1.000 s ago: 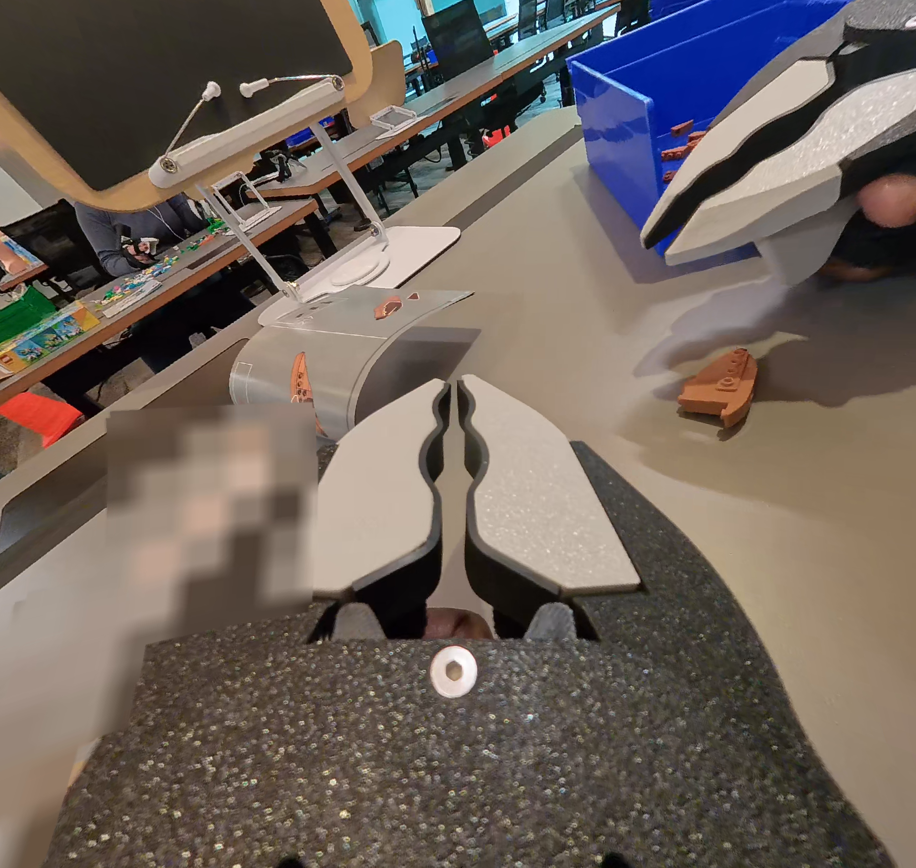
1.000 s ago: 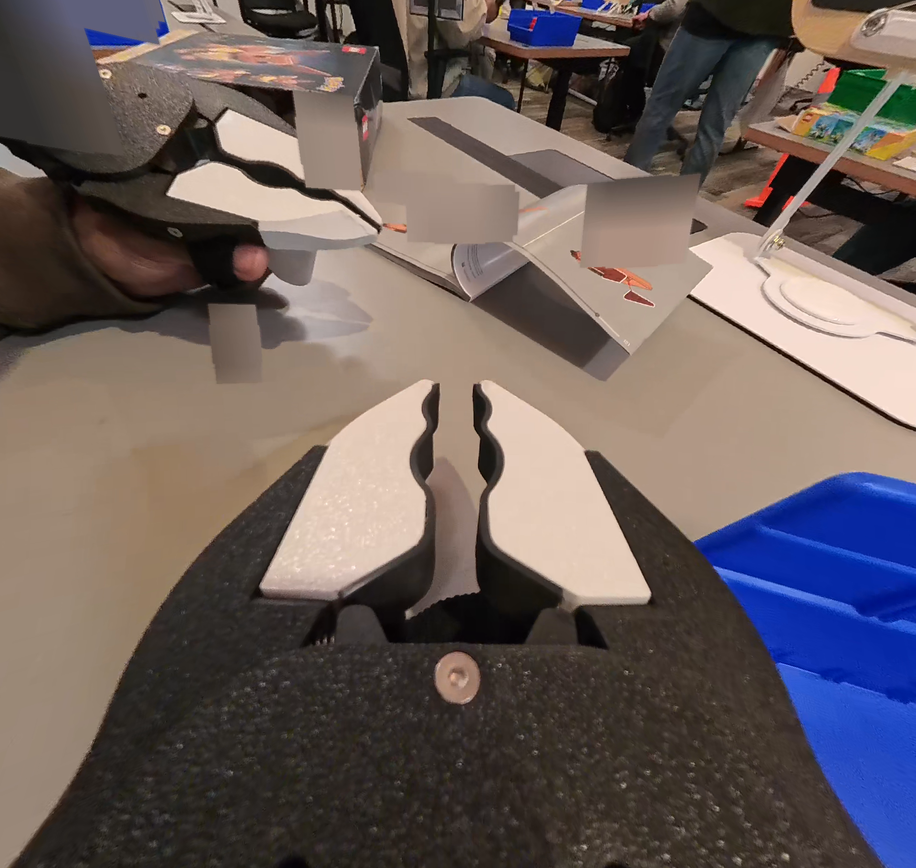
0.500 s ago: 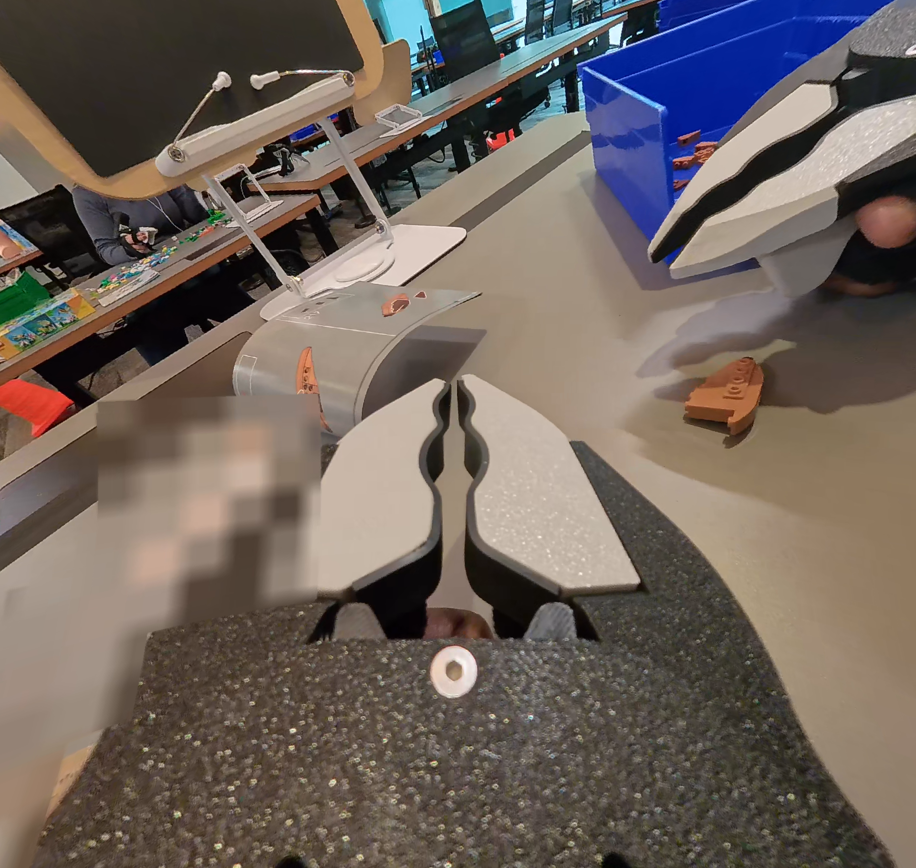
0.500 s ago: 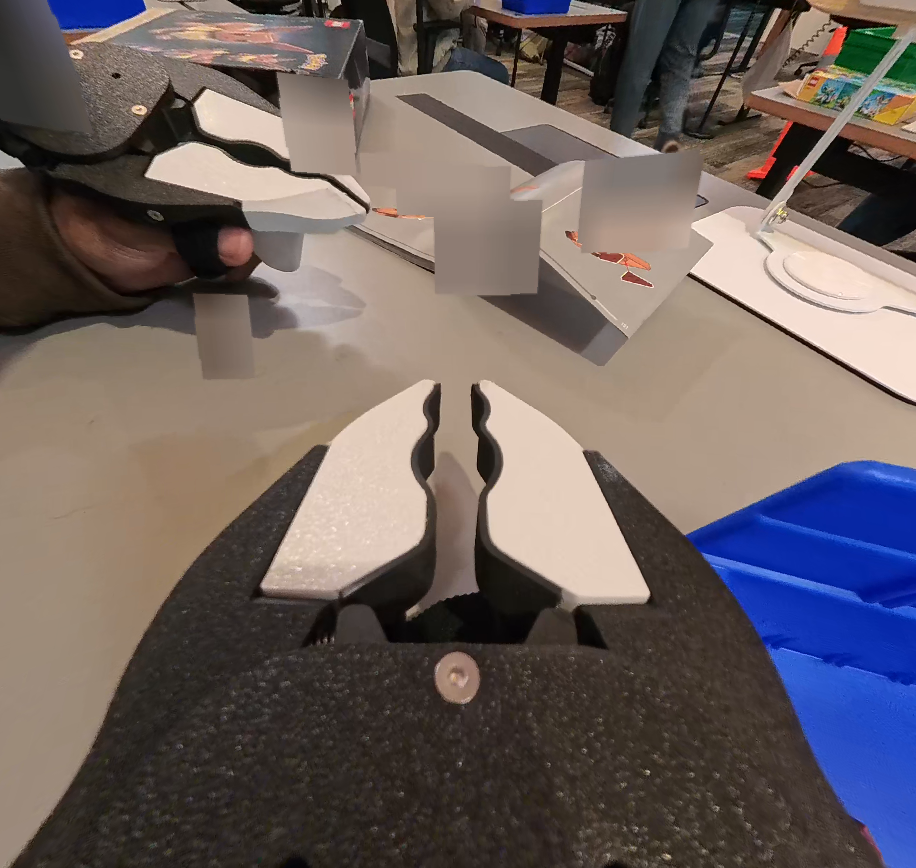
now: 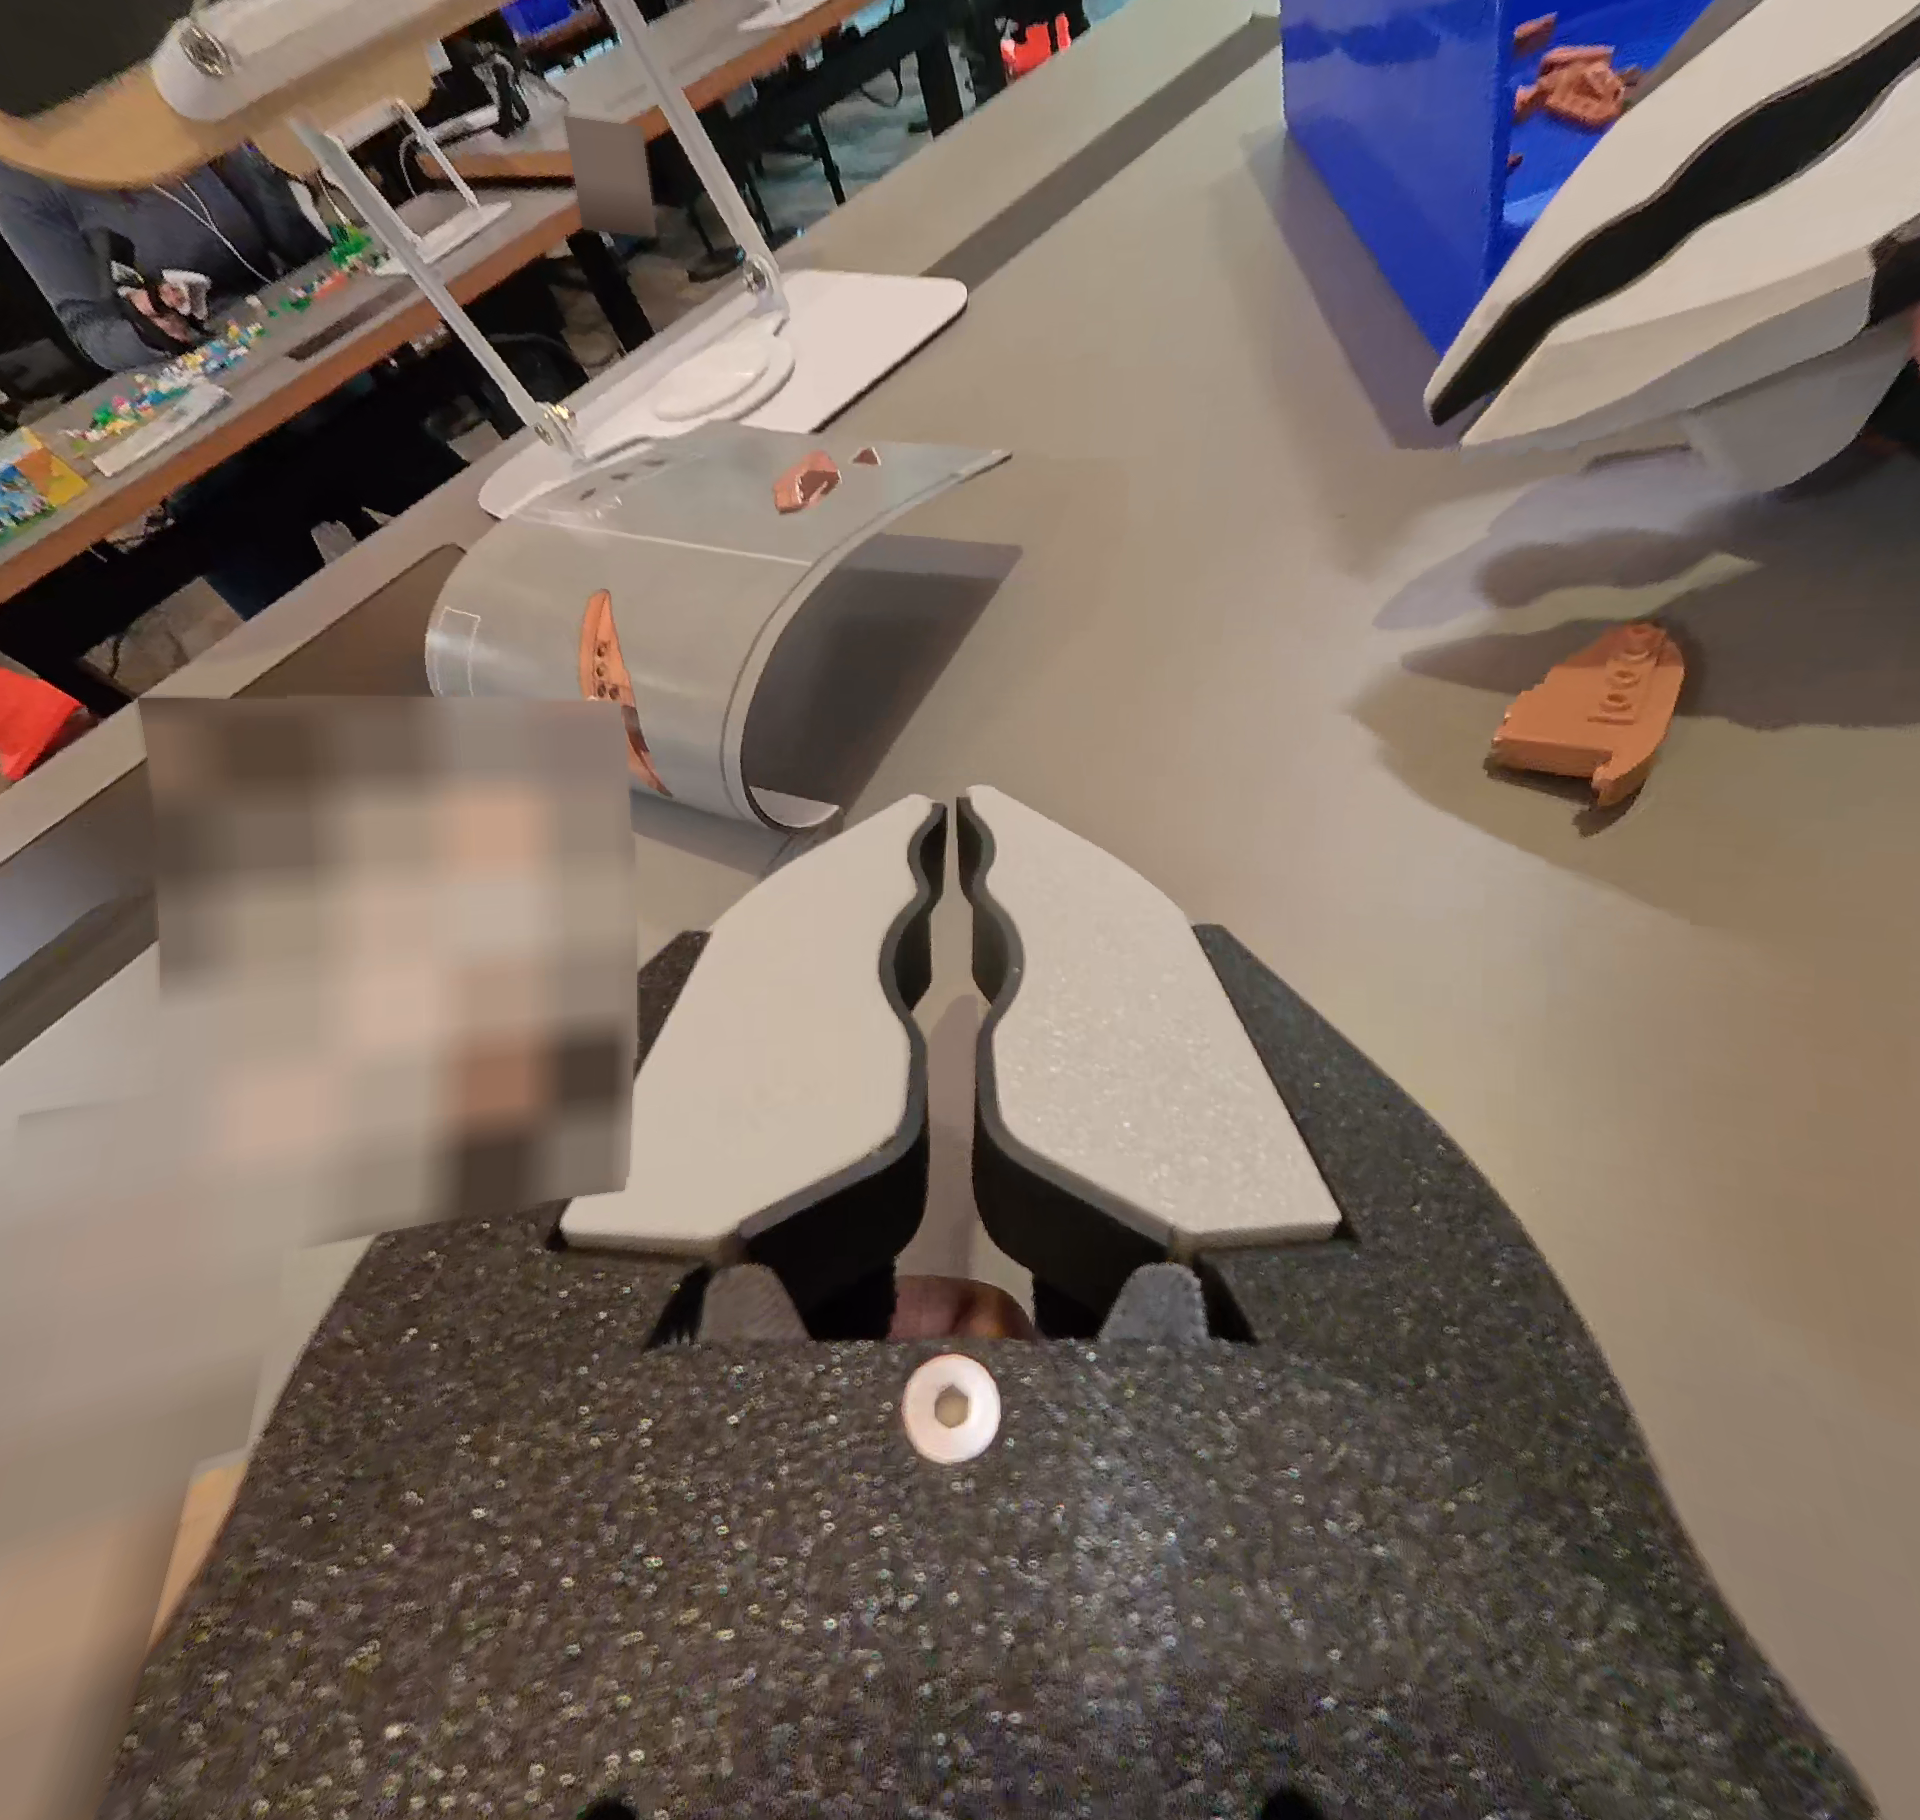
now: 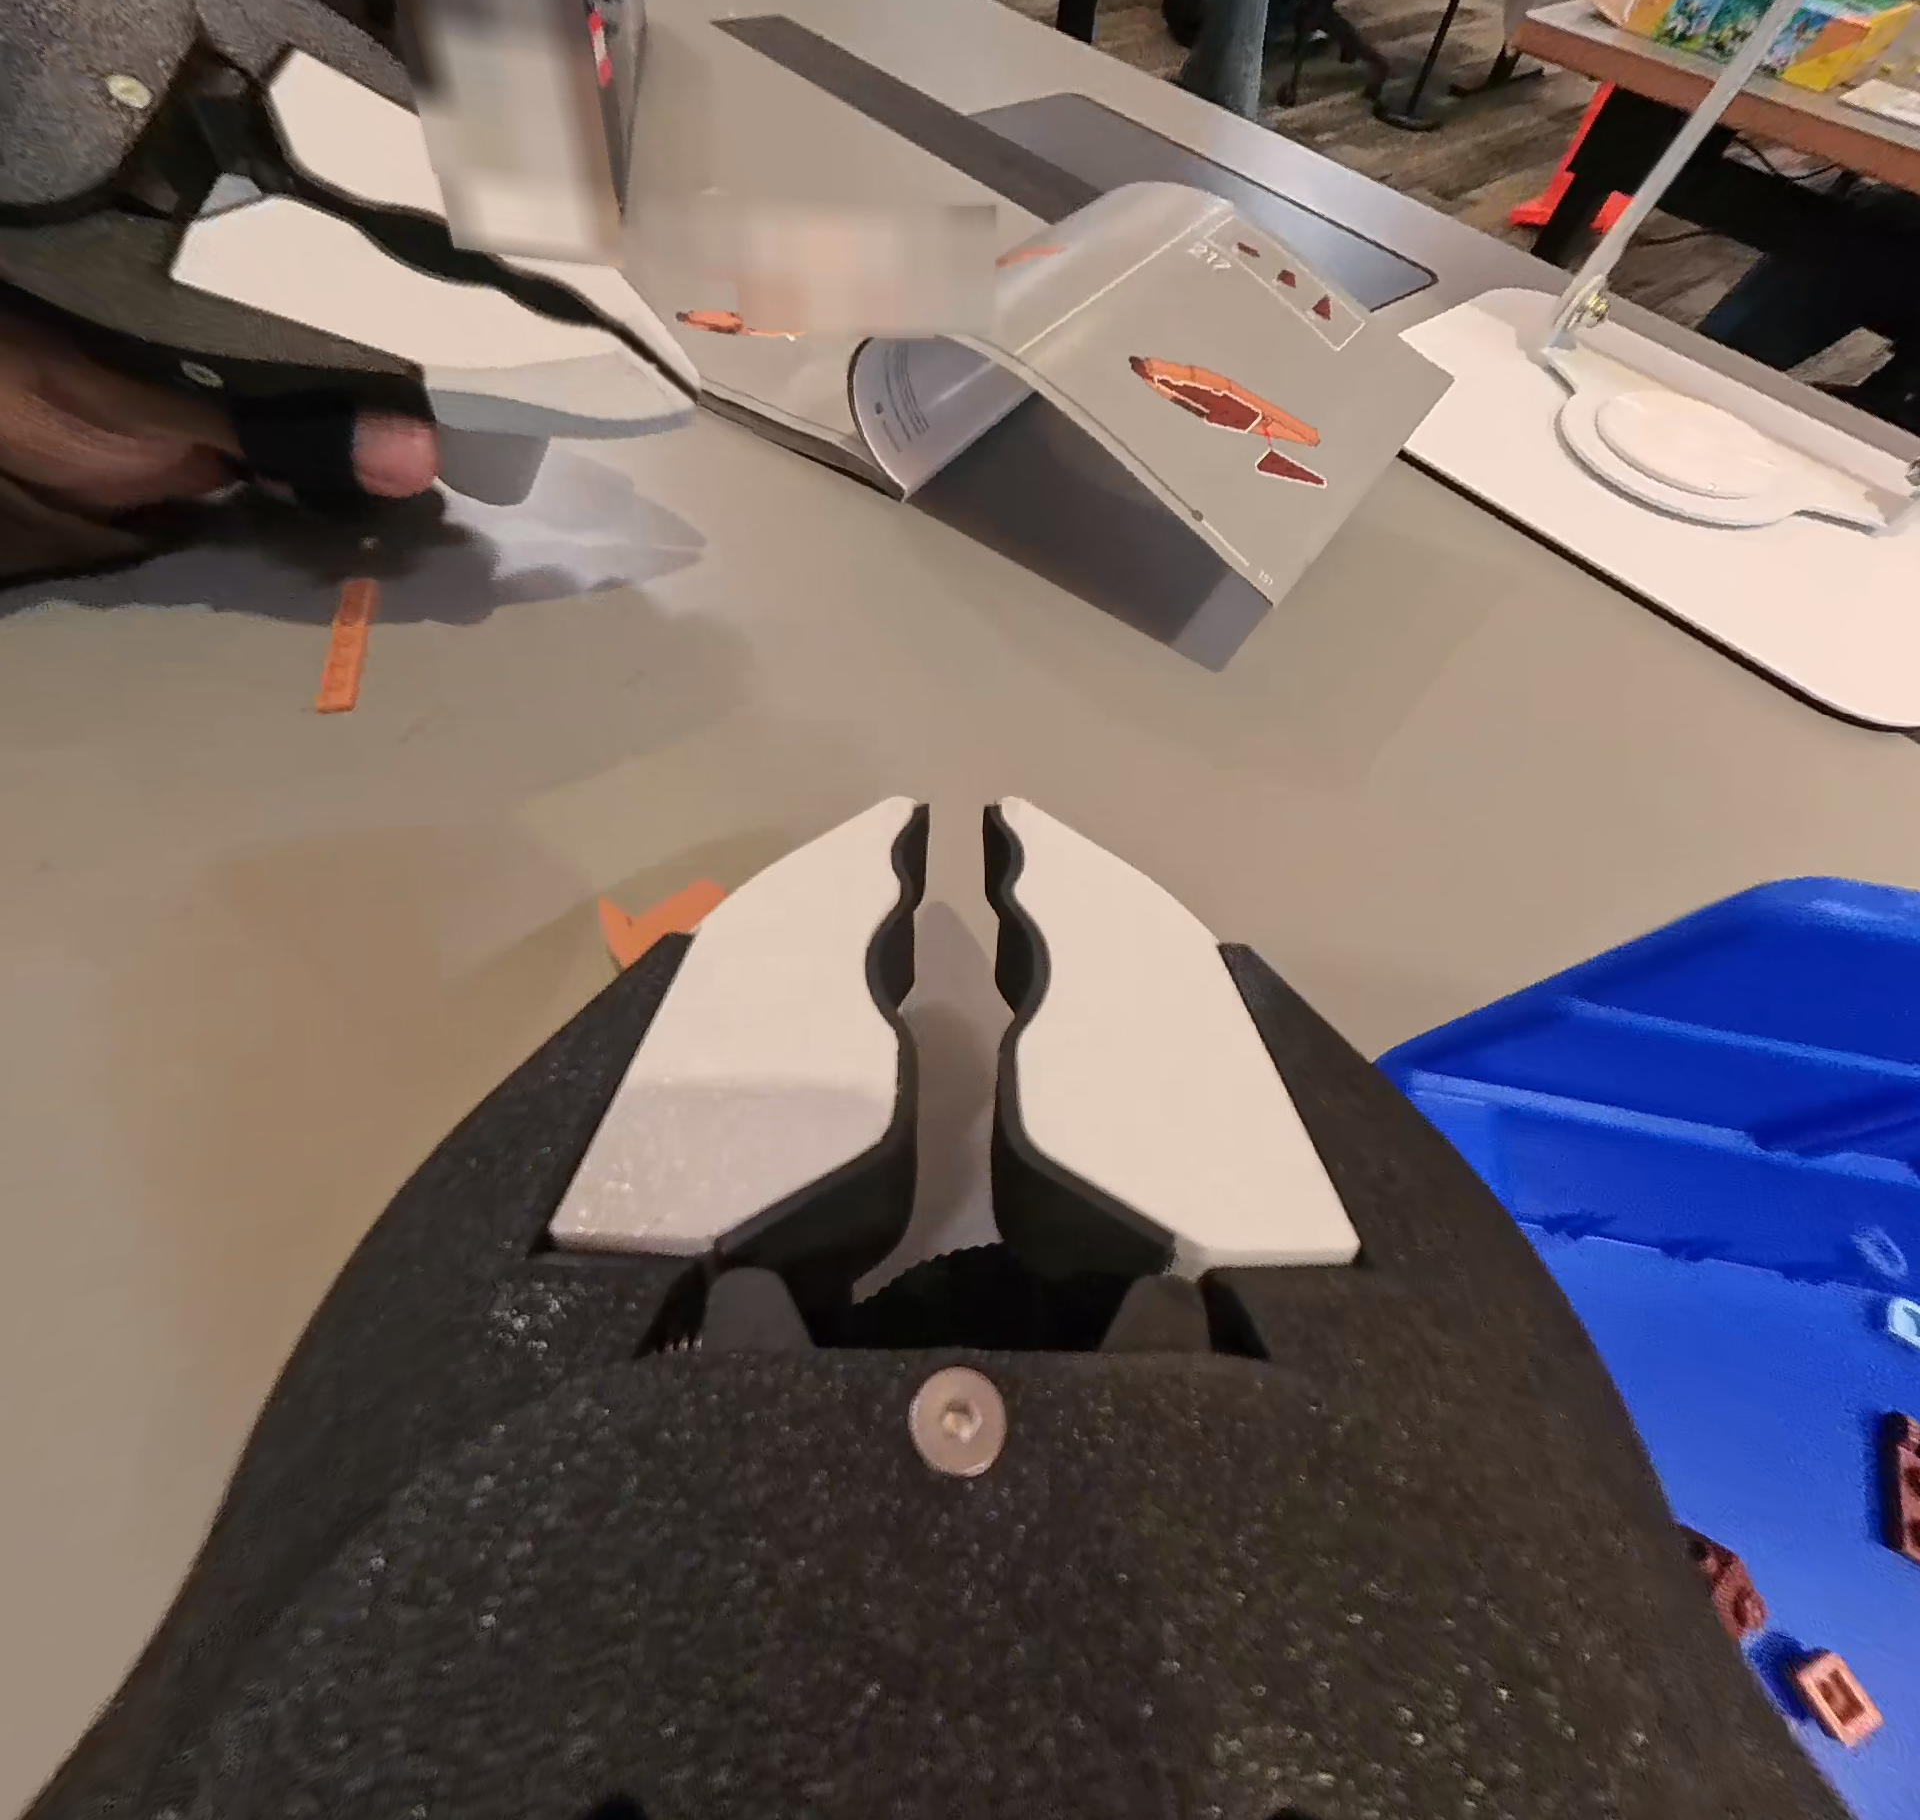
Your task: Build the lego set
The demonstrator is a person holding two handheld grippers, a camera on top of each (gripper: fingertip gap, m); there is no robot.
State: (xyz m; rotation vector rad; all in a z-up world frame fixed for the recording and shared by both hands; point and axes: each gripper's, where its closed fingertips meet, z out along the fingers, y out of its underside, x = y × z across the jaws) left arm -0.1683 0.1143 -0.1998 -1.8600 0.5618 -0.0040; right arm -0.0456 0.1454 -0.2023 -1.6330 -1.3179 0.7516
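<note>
Our left gripper [image 5: 954, 806] hovers low over the grey counter [image 5: 1195, 544], its 2 fingers drawn almost together with only a thin slit between the tips and nothing held. Just ahead of it lies the open instruction booklet [image 5: 665, 565], 1 page curled up and over. Farther right in this left wrist view, a reddish-brown Lego hull piece [image 5: 1590, 710] rests flat on the counter, apart from both grippers, beneath our right gripper [image 5: 1455, 409]. Behind that stands the blue parts bin [image 5: 1382, 108], holding more brown pieces.

In the right wrist view, from the left, we see a thin orange plate [image 6: 348, 643] lying on the counter under the left gripper, near the hand [image 6: 208, 440] that holds it. A small orange corner [image 6: 655, 918] peeks out beside the right gripper's left finger. Our right gripper shows a narrow gap at the tips and grips nothing. The blue bin sits to its right, with a few brown bricks [image 6: 1839, 1687] inside.
</note>
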